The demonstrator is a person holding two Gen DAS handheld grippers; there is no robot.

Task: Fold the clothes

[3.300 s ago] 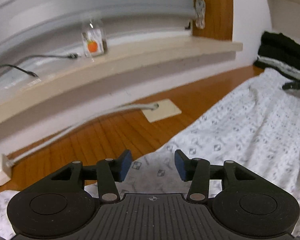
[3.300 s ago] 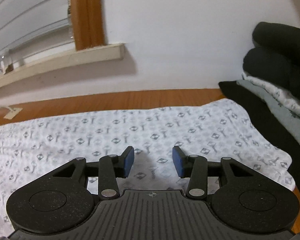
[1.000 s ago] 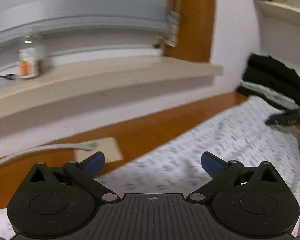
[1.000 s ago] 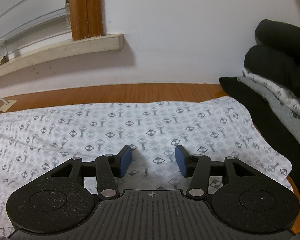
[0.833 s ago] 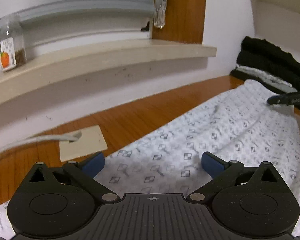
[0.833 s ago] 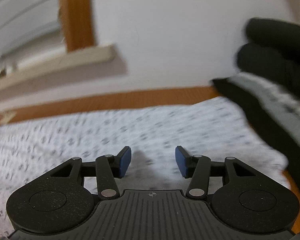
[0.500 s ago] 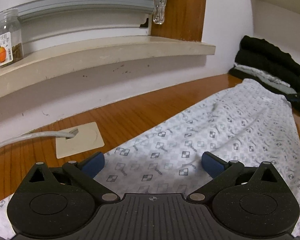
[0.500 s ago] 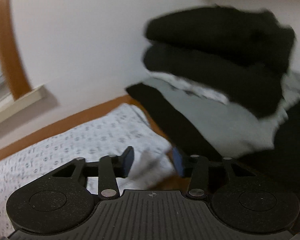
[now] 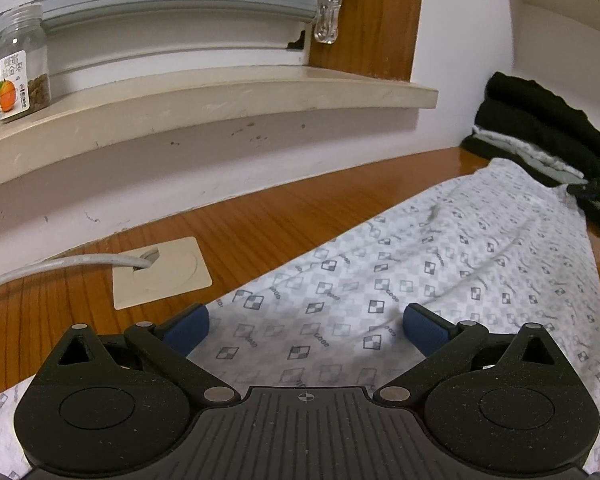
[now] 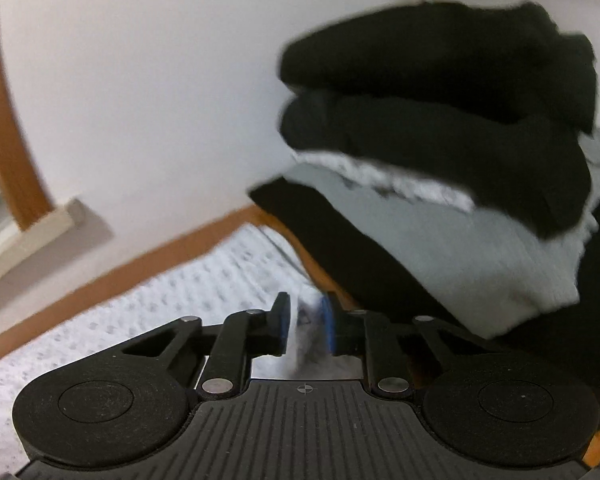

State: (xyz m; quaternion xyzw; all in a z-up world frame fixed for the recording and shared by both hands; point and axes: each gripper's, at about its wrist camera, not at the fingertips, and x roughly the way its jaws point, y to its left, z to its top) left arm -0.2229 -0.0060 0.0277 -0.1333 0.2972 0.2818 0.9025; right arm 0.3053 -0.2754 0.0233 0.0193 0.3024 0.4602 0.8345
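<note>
A: White checker-print garment (image 9: 440, 264) stretched flat along the wooden floor (image 9: 260, 220), left gripper (image 9: 306, 326) gaping over it.

B: Right gripper (image 10: 305, 320), jaws just closing, nips its corner. Jar (image 9: 20, 64) label: an orange, characters unreadable.

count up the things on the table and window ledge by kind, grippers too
patterned white garment: 1
stack of folded clothes: 1
glass jar with orange label, on the ledge: 1
cable plate with grey cable: 1
grippers: 2, the left gripper with jaws wide open over the garment, the right gripper closing its jaws on the garment's edge
total: 6
</note>
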